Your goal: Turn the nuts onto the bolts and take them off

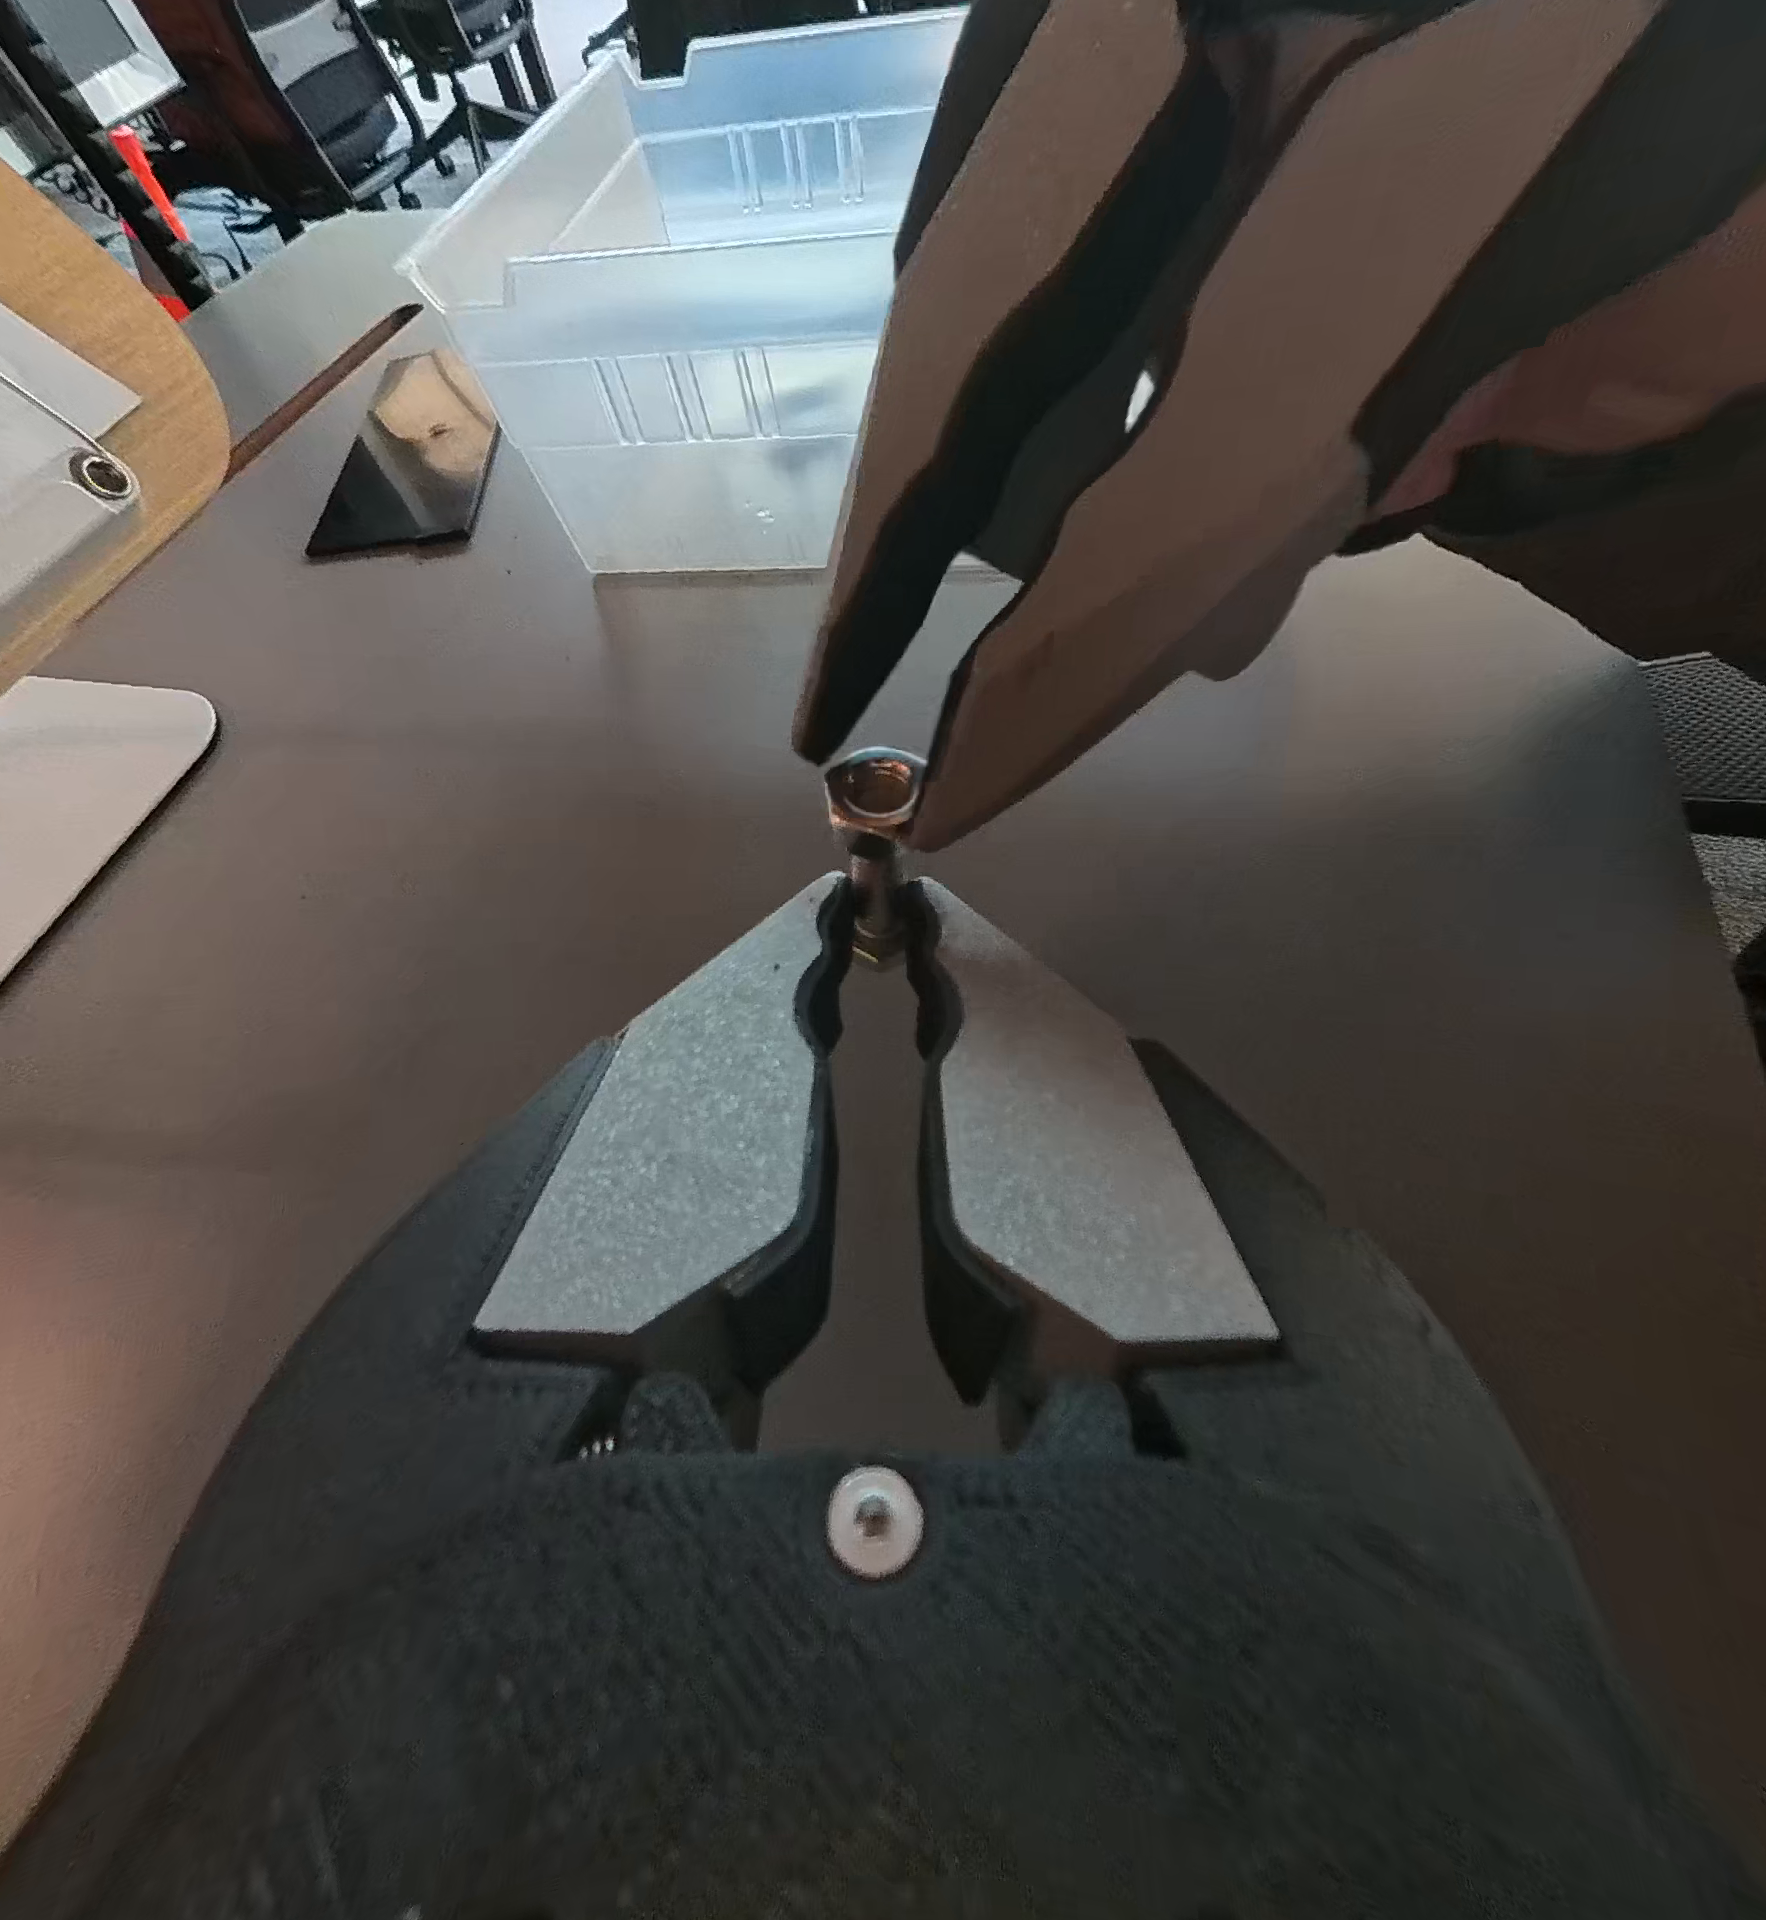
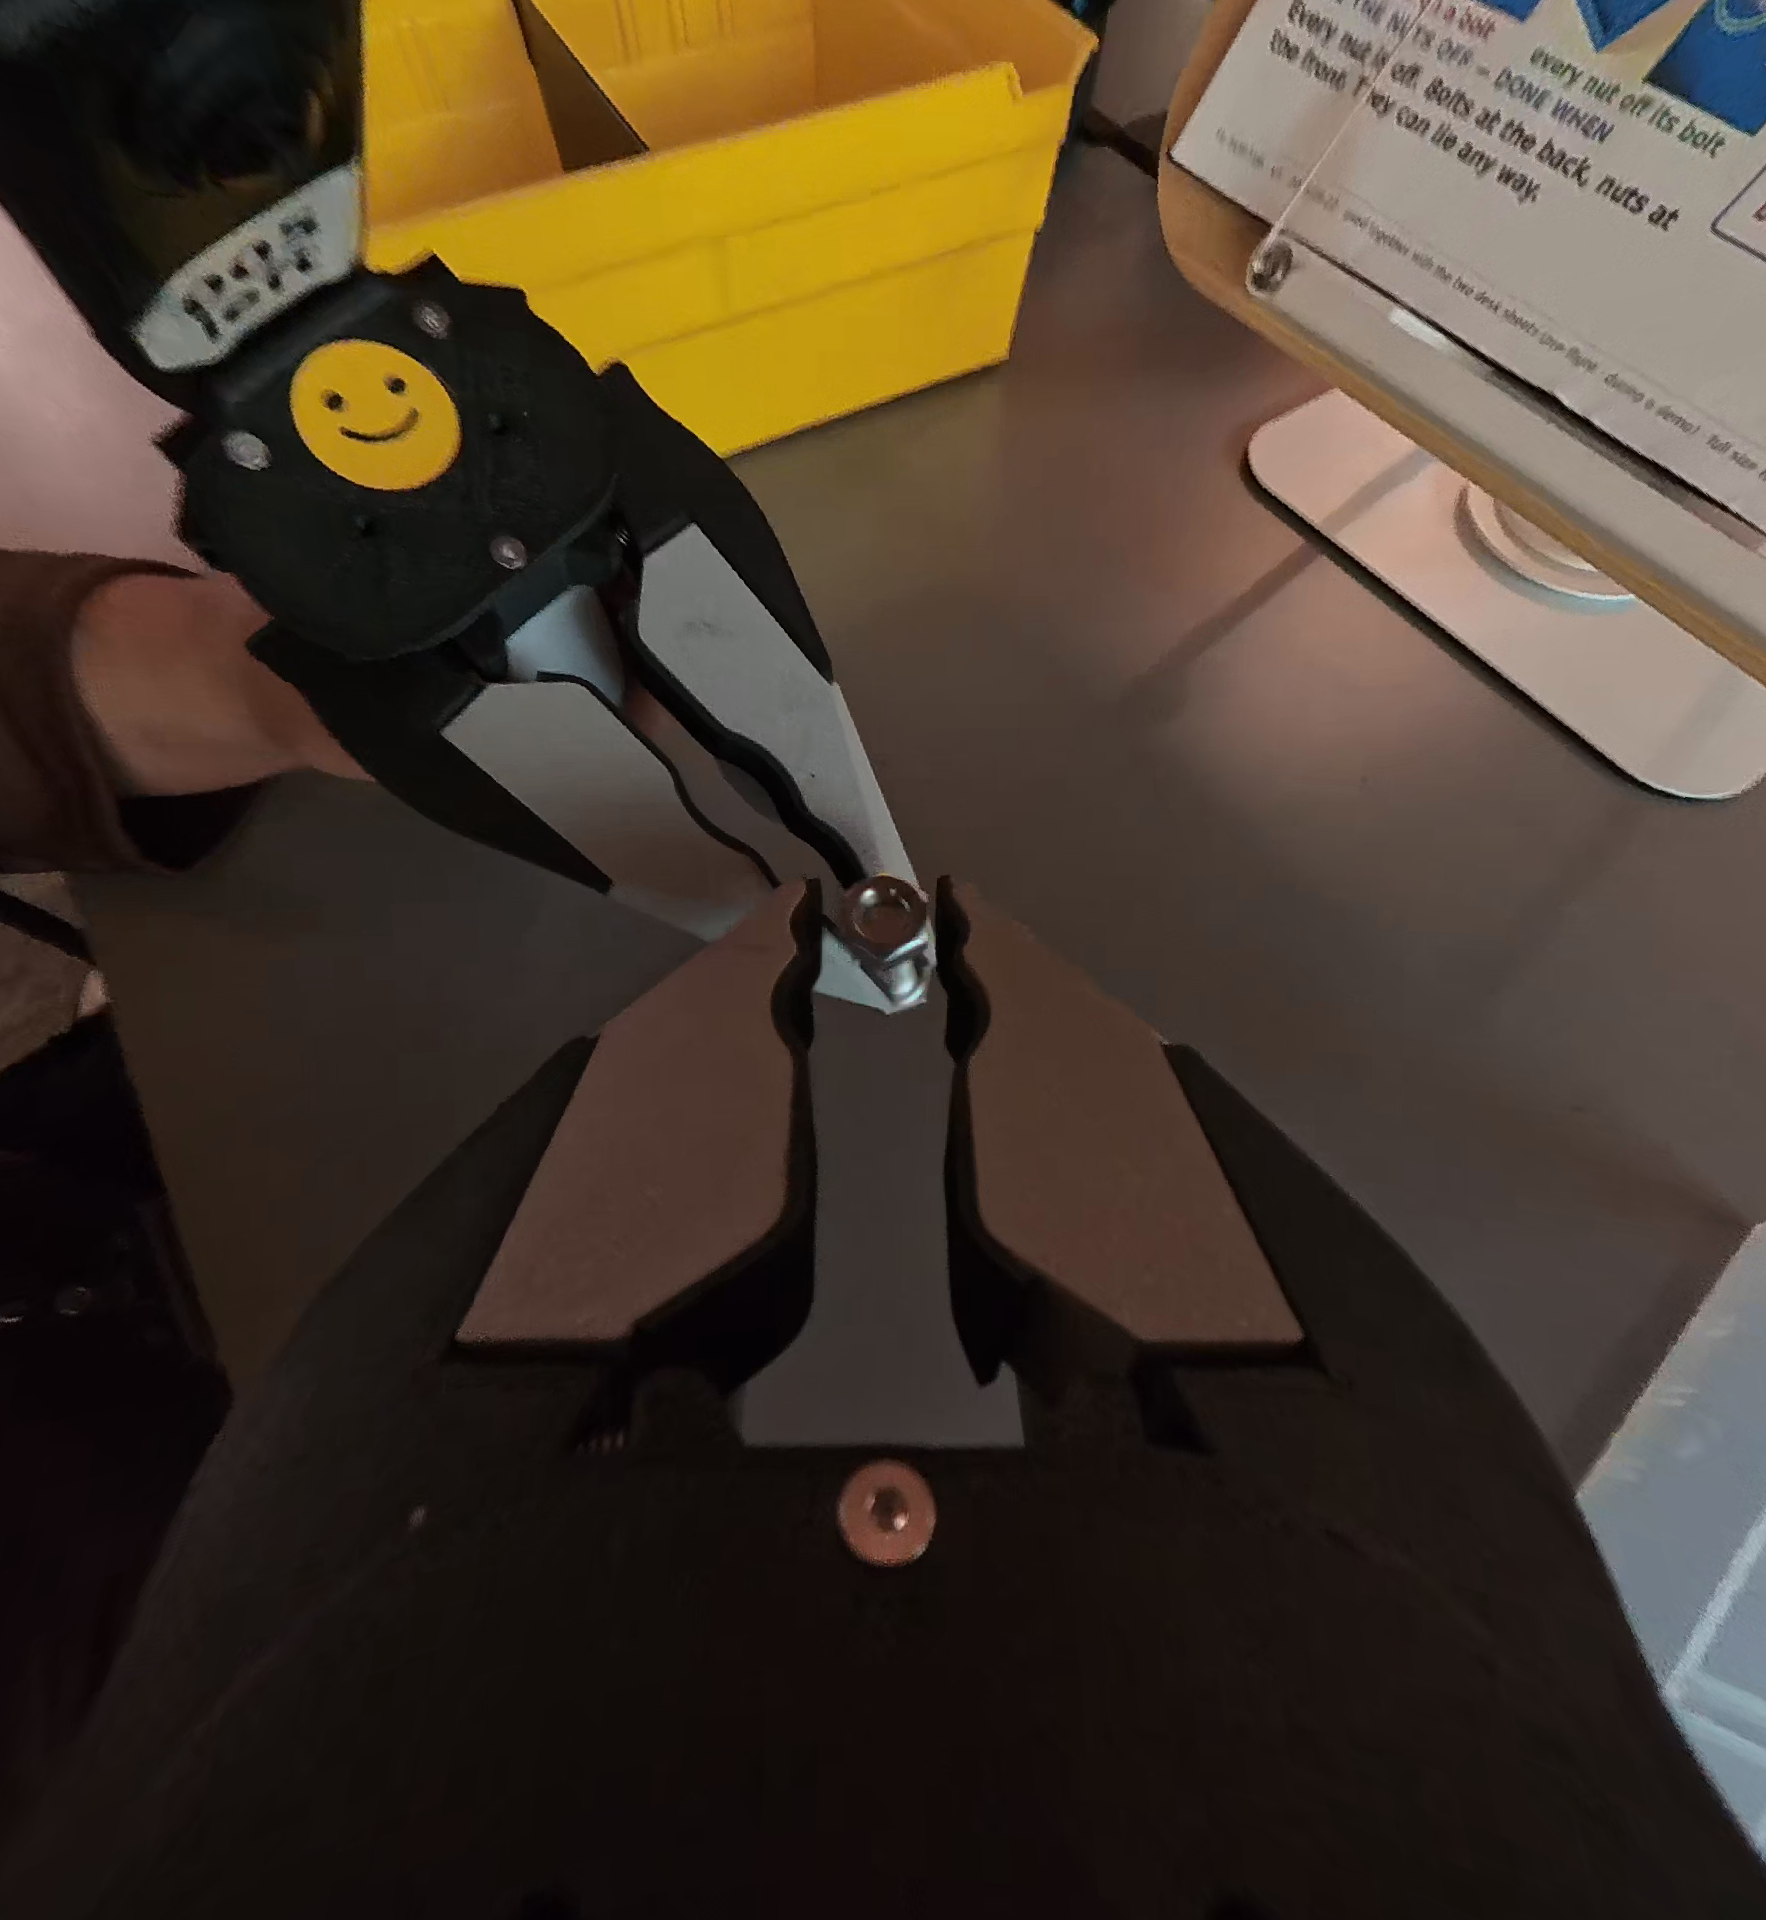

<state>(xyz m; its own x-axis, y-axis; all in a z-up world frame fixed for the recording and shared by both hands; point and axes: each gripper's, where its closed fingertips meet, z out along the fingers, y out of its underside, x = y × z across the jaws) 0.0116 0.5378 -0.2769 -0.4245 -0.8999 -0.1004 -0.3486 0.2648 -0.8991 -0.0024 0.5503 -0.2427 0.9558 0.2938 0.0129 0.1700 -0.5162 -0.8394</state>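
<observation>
My left gripper (image 1: 877,896) is shut on a small metal bolt (image 1: 866,883), gripping near its head, with the shaft pointing away from the camera above the dark table (image 1: 391,935). A silver hex nut (image 1: 872,798) sits on the far end of the shaft. My right gripper (image 1: 866,795) comes in from the upper right, its two tips closed on the nut's sides. In the right wrist view my right gripper (image 2: 877,914) holds the nut (image 2: 884,920), with the bolt (image 2: 908,977) just below it. The left gripper's body bears a yellow smiley disc (image 2: 376,416).
A clear plastic bin (image 1: 692,343) stands behind the grippers, also showing in the right wrist view (image 2: 1741,1558). A yellow divided bin (image 2: 754,229) is at the back. A printed sheet on a stand (image 2: 1533,239) has a flat base (image 1: 48,821). A black wedge (image 1: 411,457) lies nearby. The grippers are tip to tip, or close to it.
</observation>
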